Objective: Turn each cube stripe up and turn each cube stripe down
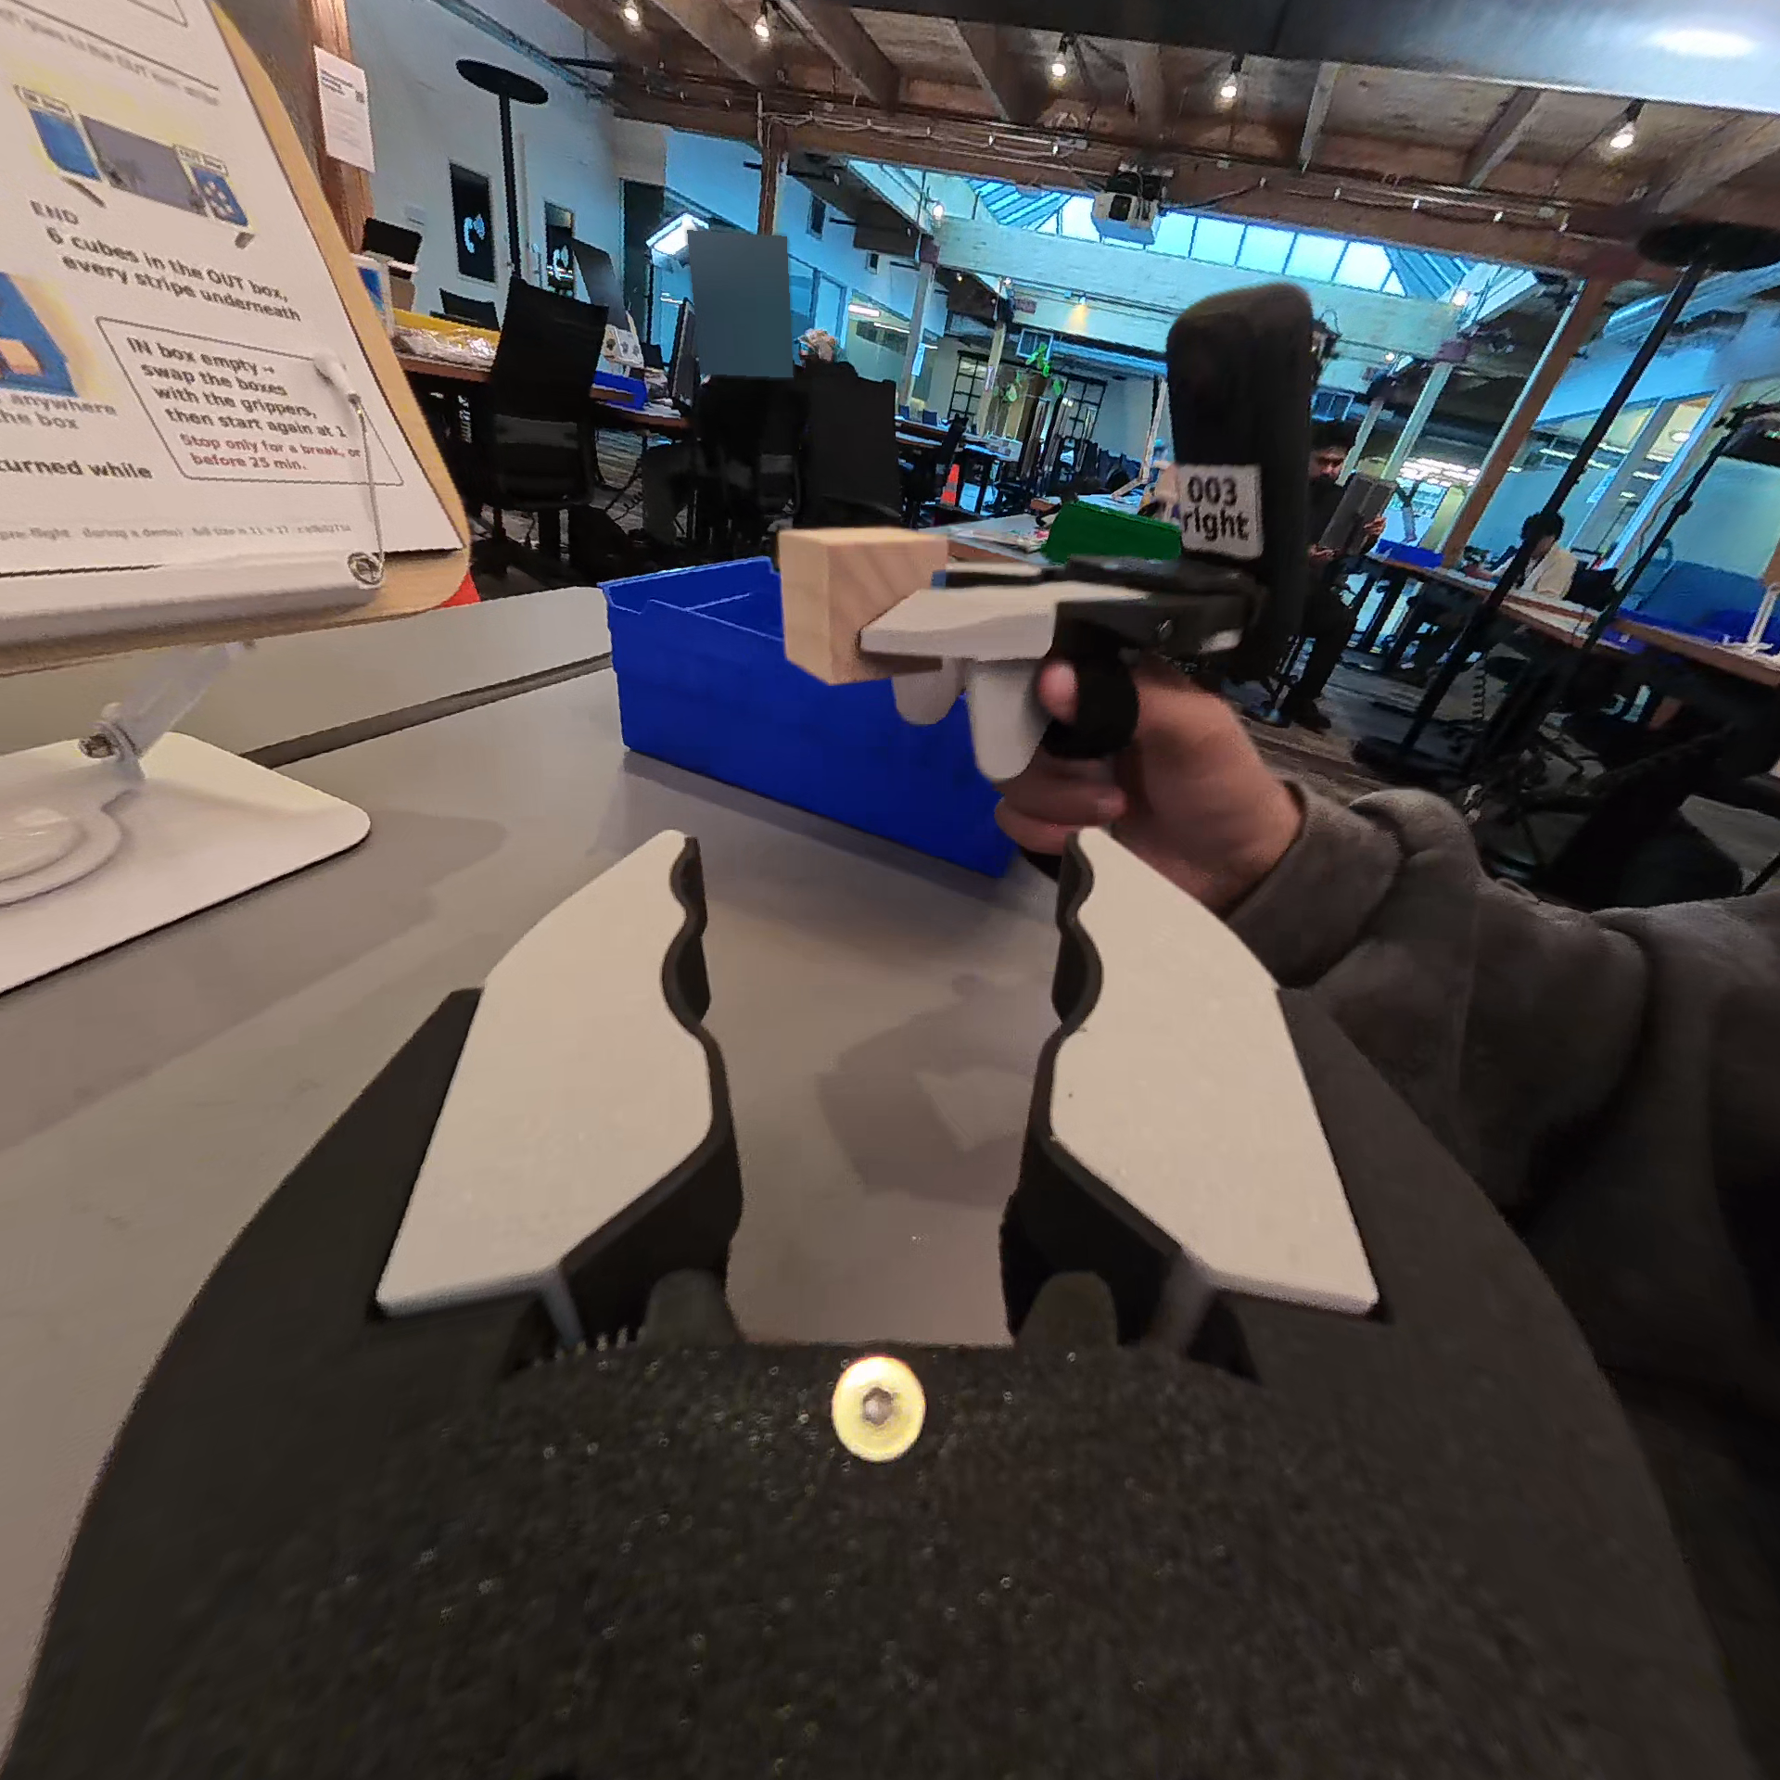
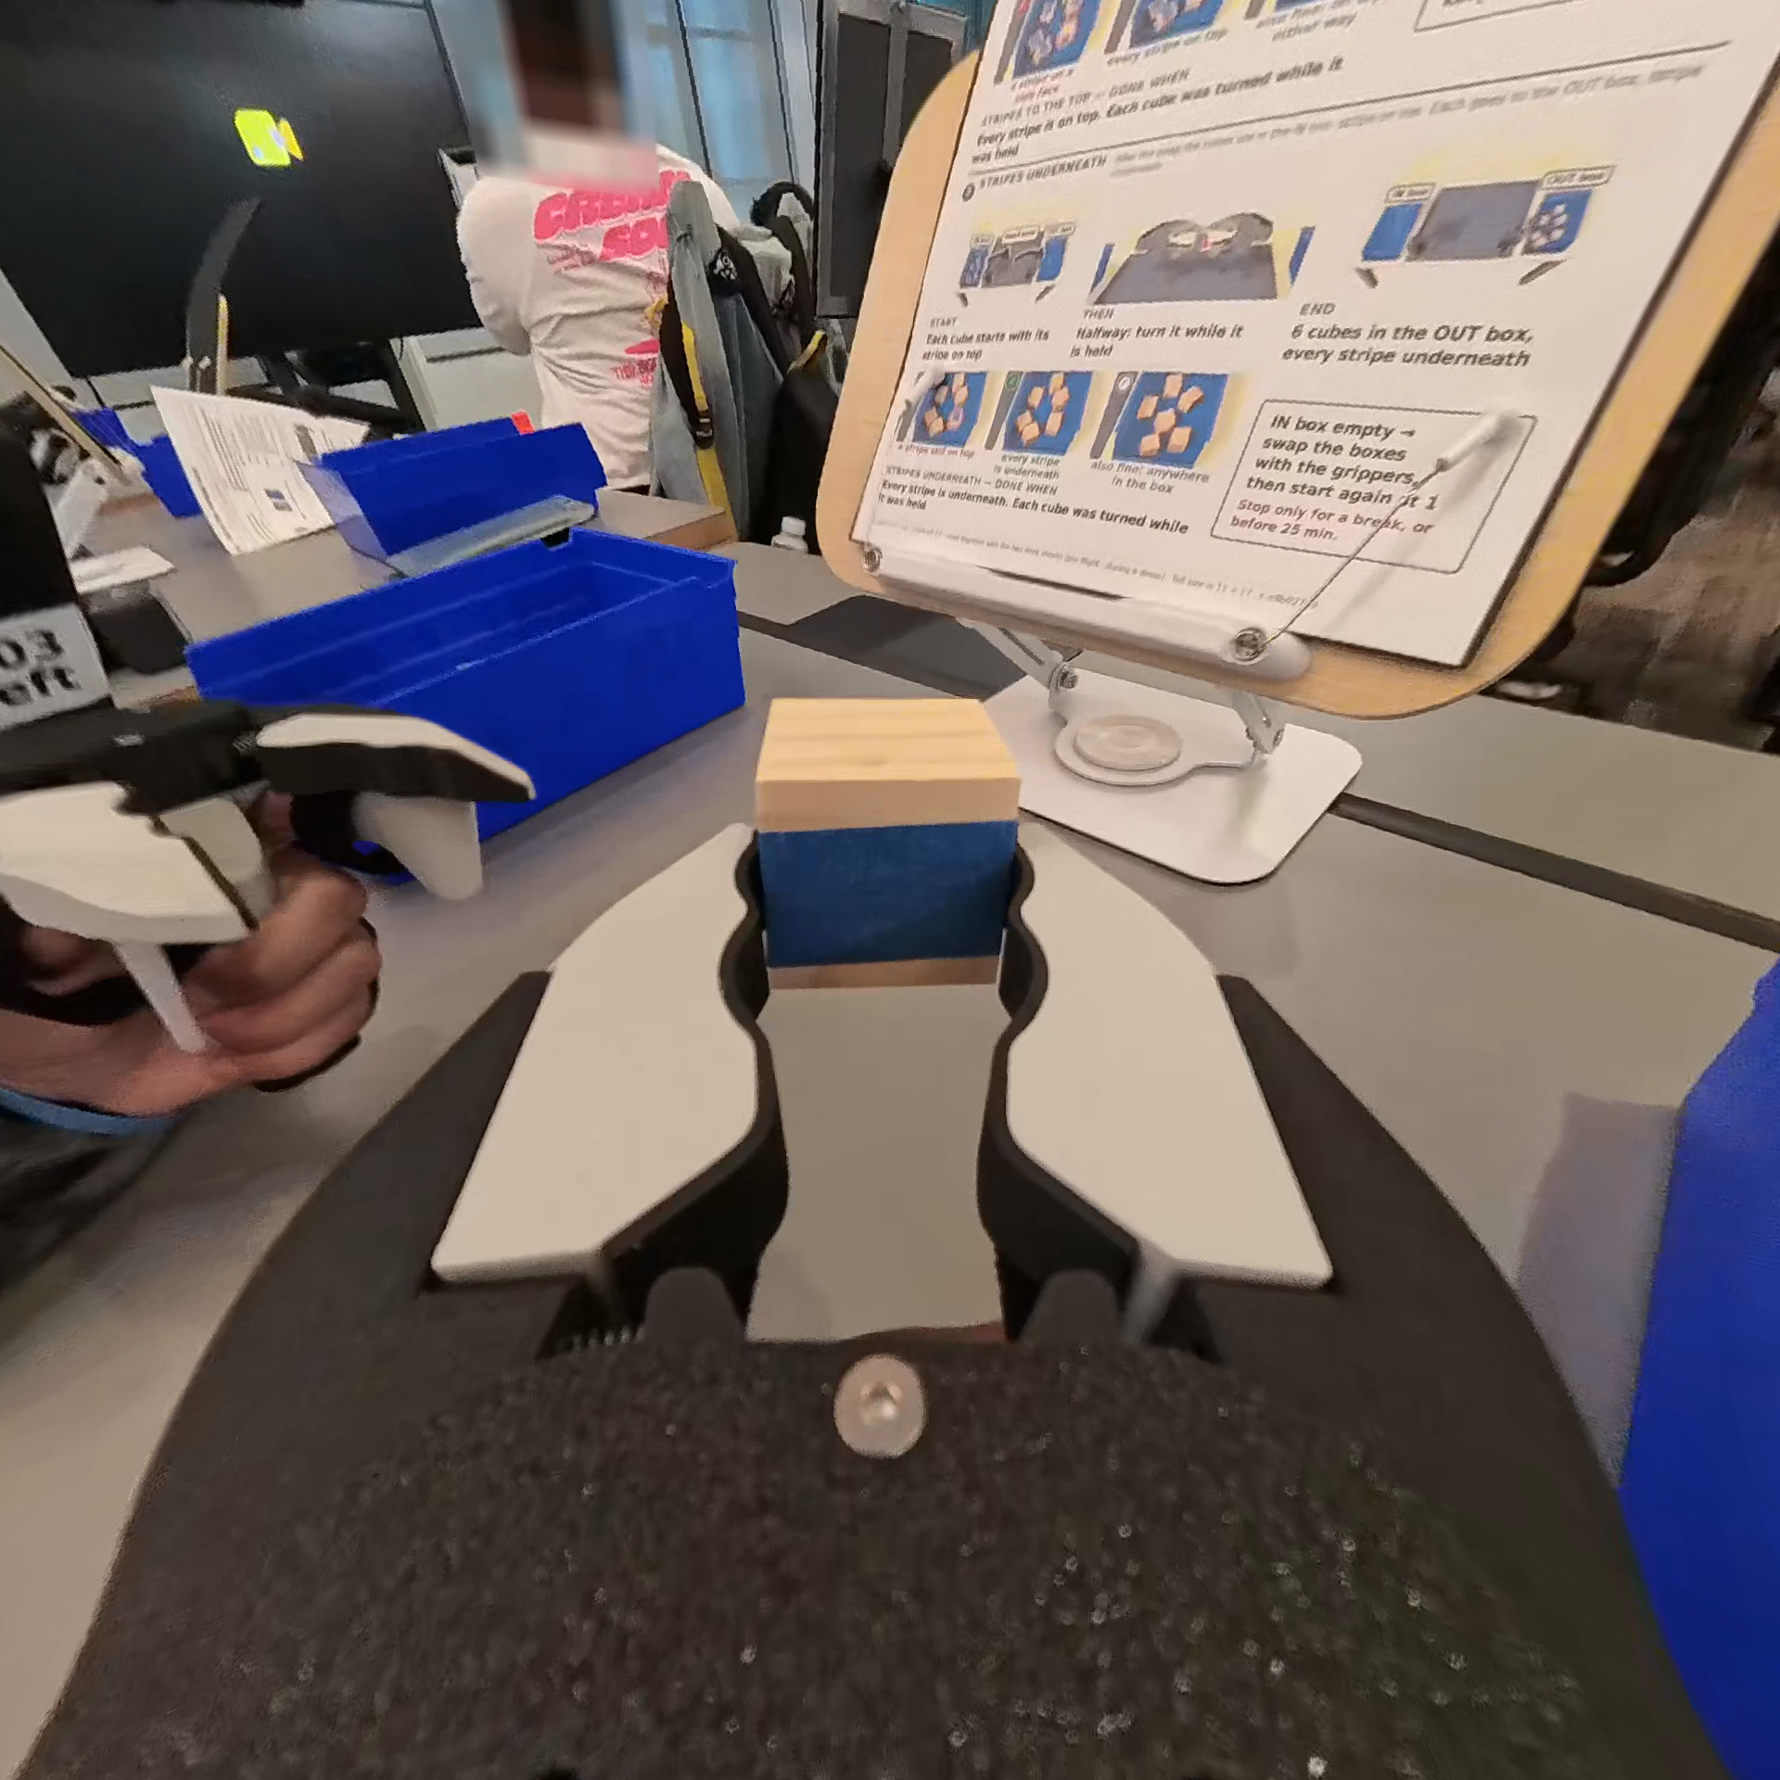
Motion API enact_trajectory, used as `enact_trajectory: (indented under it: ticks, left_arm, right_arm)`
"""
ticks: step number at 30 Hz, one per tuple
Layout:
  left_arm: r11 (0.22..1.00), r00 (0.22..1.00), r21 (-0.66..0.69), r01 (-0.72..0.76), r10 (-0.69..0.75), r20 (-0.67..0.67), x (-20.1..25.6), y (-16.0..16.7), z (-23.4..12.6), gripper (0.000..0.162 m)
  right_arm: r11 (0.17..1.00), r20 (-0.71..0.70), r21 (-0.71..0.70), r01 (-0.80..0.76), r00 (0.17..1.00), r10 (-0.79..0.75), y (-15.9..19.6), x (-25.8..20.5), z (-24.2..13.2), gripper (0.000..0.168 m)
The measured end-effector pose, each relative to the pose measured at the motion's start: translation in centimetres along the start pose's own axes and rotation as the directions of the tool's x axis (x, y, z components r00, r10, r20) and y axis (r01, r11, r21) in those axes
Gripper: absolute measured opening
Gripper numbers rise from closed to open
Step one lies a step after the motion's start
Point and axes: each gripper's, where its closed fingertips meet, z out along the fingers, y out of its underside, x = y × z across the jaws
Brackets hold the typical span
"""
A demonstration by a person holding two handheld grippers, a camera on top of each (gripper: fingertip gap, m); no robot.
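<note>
one wooden cube (image 2: 886,843) is in play, and my right gripper (image 2: 881,901) has it pinched between the tips of its two fingers (image 2: 665,1040), held up off the grey table (image 2: 1445,963). from the right wrist view the blue stripe faces straight back at the camera, so it's on a side face, neither up nor down, with bare wood on top. only the front ends of the fingers touch the cube; the gap behind it down to the gripper body is empty.

from the left wrist view the same cube (image 1: 857,602) sticks out past the right gripper's (image 1: 905,636) fingertips, in front of a blue bin (image 1: 771,713) on the table, and i see only plain wood from that side.

my left gripper (image 1: 876,905) has its fingers (image 1: 578,1060) spread wide with nothing between them, hovering over bare table, well apart from the cube. another blue bin (image 2: 462,655) sits behind the left gripper (image 2: 424,790), and an instruction sheet on a stand (image 2: 1204,771) stands just behind the cube.
</note>
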Motion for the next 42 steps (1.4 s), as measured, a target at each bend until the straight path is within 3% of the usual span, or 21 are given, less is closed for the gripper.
enact_trajectory:
  ticks: [5, 8, 13, 17, 22, 25, 28, 35, 42]
  left_arm:
    - [1.000, 1.000, -0.012, 0.004, -0.004, 0.012, -0.1, 0.3, 0.1, 0.068]
    - [1.000, 1.000, -0.005, 0.024, -0.024, 0.011, -0.3, 0.2, -0.1, 0.068]
    - [0.999, 0.999, -0.014, 0.030, -0.029, 0.013, -0.4, 0.4, 0.0, 0.068]
    - [1.000, 1.000, -0.023, 0.014, -0.014, 0.014, -0.2, 0.5, 0.2, 0.068]
    - [0.999, 1.000, -0.026, 0.029, -0.029, 0.010, -0.3, 0.6, 0.2, 0.067]
    - [0.999, 0.999, -0.022, 0.035, -0.035, 0.013, -0.4, 0.6, 0.1, 0.067]
    - [0.999, 0.999, -0.016, 0.042, -0.041, 0.011, -0.4, 0.4, 0.0, 0.067]
    - [0.999, 1.000, -0.022, 0.030, -0.030, 0.004, 0.0, 0.3, 0.0, 0.068]
    - [0.999, 1.000, -0.033, 0.023, -0.023, -0.004, 0.3, 0.5, 0.1, 0.068]
  right_arm:
    - [0.999, -0.108, -0.037, -0.021, 0.994, 0.017, -4.1, 2.5, -3.8, 0.046]
    - [0.997, -0.214, 0.031, -0.074, 0.974, 0.079, -8.2, 6.0, -7.0, 0.046]
    - [0.963, -0.347, -0.141, -0.231, 0.922, 0.170, -9.4, 13.1, -10.6, 0.046]
    - [0.875, -0.481, -0.340, -0.346, 0.863, 0.154, -6.2, 17.8, -12.8, 0.046]
    - [0.623, -0.558, -0.614, -0.485, 0.825, 0.091, 3.0, 20.5, -14.6, 0.046]
    - [0.461, -0.604, -0.695, -0.553, 0.796, 0.044, 8.1, 21.5, -16.1, 0.046]
    - [0.361, -0.651, -0.718, -0.595, 0.758, -0.047, 11.2, 22.5, -18.0, 0.046]
    - [0.260, -0.691, -0.703, -0.662, 0.723, -0.027, 14.3, 22.6, -19.5, 0.046]
    - [0.254, -0.646, -0.740, -0.623, 0.763, -0.011, 15.6, 22.2, -19.4, 0.052]
